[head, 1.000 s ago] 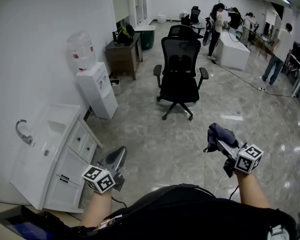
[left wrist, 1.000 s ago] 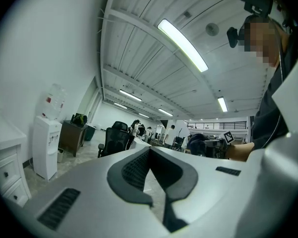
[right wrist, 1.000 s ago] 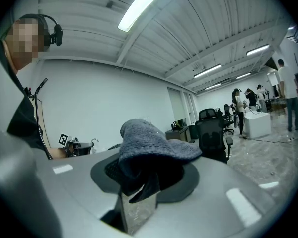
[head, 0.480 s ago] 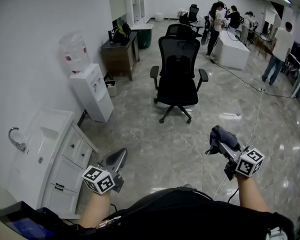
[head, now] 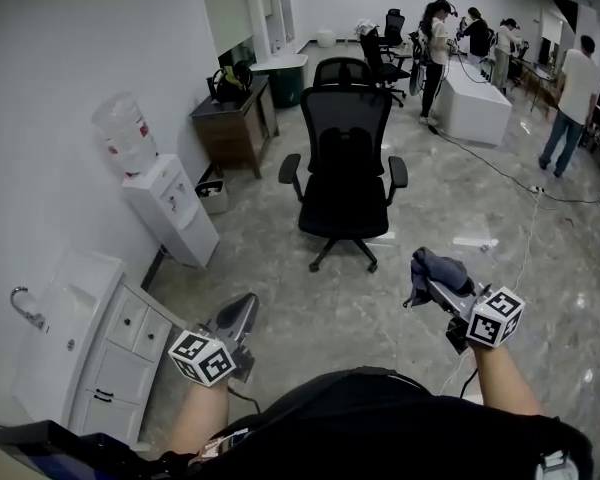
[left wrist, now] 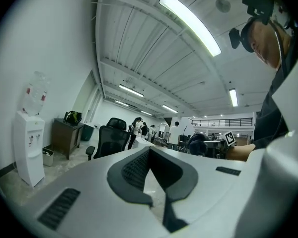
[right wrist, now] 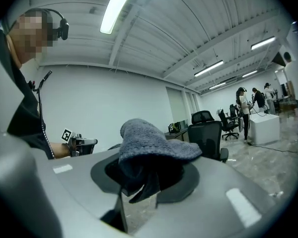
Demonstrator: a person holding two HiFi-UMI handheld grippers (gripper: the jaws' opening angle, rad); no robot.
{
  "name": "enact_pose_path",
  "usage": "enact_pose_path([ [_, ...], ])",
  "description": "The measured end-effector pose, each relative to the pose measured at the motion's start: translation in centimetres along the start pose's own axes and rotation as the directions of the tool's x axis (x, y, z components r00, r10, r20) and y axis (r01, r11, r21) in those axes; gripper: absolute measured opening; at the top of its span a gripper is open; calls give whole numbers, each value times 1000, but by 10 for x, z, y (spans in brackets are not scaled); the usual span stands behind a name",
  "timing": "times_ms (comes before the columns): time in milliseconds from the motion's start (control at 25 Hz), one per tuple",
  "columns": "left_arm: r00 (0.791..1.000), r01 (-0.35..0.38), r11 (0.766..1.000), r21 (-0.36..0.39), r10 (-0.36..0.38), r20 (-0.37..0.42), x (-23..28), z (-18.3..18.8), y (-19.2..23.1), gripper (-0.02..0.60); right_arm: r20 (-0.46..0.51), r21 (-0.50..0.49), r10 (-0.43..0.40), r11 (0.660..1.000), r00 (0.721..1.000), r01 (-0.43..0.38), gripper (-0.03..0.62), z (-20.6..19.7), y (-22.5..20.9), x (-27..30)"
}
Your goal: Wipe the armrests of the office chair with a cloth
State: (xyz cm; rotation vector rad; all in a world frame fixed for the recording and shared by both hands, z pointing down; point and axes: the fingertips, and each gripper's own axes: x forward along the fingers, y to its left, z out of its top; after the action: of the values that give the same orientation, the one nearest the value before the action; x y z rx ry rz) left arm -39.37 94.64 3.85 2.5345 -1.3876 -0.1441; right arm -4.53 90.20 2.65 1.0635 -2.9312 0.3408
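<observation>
The office chair (head: 344,163) stands on the grey stone floor (head: 280,258), well ahead of both grippers, with neither armrest touched. The right gripper (head: 440,288) has its jaws clamped on a grey cloth (head: 435,266), which bunches over the tips and hangs down a little between them. The left gripper (head: 237,316) is held low beside it; its jaws are closed together with nothing between them. A water dispenser (head: 165,208) and a white sink cabinet (head: 75,353) stand along the wall to the left.
</observation>
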Motion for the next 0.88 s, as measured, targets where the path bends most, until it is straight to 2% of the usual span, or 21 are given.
enact_pose_path([
  [160, 1000, -2, 1000, 2, 2, -27, 63, 3, 4, -6, 0, 14, 9, 1000, 1000, -9, 120, 11, -61, 22],
  [360, 999, 0, 1000, -32, -1, -43, 127, -2, 49, -6, -29, 31, 3, 1000, 1000, -2, 120, 4, -116, 72],
  [520, 997, 56, 998, -39, -57, -42, 186, 5, 103, -6, -46, 20, -35, 999, 998, 36, 120, 9, -153, 129],
  [680, 990, 134, 990, -34, -135, -28, 248, 34, 173, -6, -48, 18, -113, 993, 992, 114, 120, 26, -188, 195],
  [880, 976, 211, 977, 2, -211, -63, 314, 65, 258, -6, -65, 25, -212, 976, 975, 214, 120, 39, -236, 272],
])
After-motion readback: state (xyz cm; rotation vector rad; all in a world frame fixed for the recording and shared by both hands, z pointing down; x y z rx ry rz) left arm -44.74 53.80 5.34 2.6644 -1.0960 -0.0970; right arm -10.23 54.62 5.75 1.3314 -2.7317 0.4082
